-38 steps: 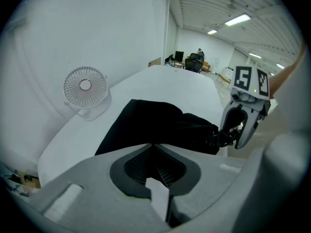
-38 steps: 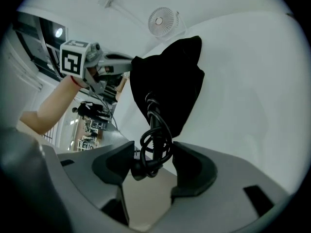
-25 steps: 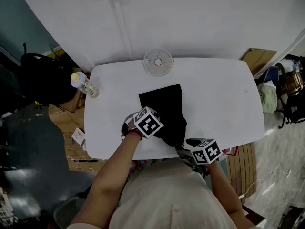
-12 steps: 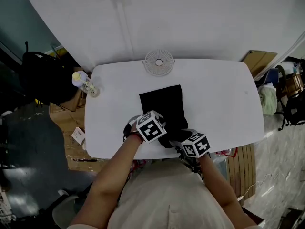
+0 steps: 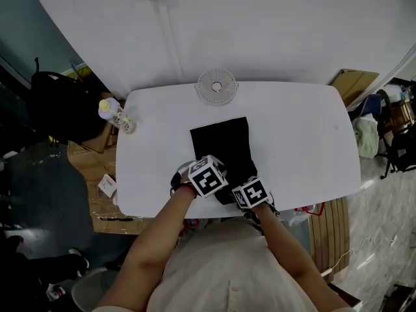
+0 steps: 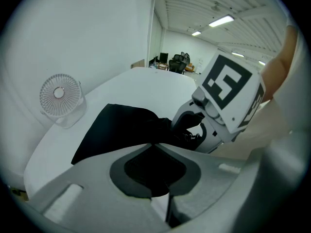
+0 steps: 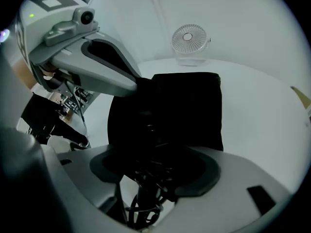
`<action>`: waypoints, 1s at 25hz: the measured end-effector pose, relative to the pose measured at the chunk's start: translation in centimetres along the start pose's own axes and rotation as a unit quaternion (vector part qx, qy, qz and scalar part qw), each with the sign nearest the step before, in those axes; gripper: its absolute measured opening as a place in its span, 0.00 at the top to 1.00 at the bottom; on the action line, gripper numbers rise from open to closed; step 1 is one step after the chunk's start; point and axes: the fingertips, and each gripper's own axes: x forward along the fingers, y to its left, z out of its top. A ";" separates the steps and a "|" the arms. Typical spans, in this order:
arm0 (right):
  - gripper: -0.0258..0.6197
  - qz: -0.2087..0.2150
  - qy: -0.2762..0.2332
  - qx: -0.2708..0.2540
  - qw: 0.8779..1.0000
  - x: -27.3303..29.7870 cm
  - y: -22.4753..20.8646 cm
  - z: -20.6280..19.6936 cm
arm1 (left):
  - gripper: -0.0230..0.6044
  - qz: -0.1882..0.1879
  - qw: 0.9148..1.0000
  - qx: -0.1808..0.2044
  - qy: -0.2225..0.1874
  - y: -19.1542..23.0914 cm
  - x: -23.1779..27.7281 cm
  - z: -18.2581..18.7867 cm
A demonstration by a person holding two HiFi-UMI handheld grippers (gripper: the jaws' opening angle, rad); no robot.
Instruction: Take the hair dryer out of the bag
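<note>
I log: left gripper (image 6: 156,143), jaws pinched together on the black bag (image 5: 224,142); right gripper (image 7: 153,166), jaws opening (wide apart), bag and coiled cord (image 7: 143,205) between.

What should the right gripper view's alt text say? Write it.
A black bag lies on a white table, its near end between the opening fingers of the right gripper. The left gripper pinches its left edge; a small fan stands behind.
</note>
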 end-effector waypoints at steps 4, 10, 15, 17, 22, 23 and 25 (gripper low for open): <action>0.53 -0.014 0.016 0.001 1.000 0.9 -0.4 0.1 | 0.93 -0.011 1.000 -0.021 -0.011 0.0 0.2 -0.2; 0.59 0.012 0.028 0.025 0.999 1.1 -0.1 -0.1 | 0.92 -0.034 0.997 -0.065 -0.035 0.1 0.1 -0.4; 0.60 0.033 0.046 -0.031 0.998 0.0 0.0 -1.5 | 0.70 -0.055 0.994 -0.072 -0.055 0.7 -1.7 -0.6; 0.60 0.045 0.049 -0.058 0.996 -0.7 0.0 -2.3 | 0.68 -0.072 0.993 -0.078 -0.058 1.1 -2.4 -1.2; 0.60 0.063 0.036 -0.088 0.993 -2.6 -0.2 -3.5 | 0.67 -0.129 0.986 -0.091 -0.055 1.3 -3.9 -2.6; 0.60 0.062 0.031 -0.095 0.993 -3.2 -0.3 -3.4 | 0.66 -0.136 0.985 -0.091 -0.054 1.3 -4.2 -2.8; 0.61 0.059 0.022 -0.105 0.993 -4.5 -0.5 -3.2 | 0.66 -0.132 0.985 -0.097 -0.058 2.0 -4.7 -2.9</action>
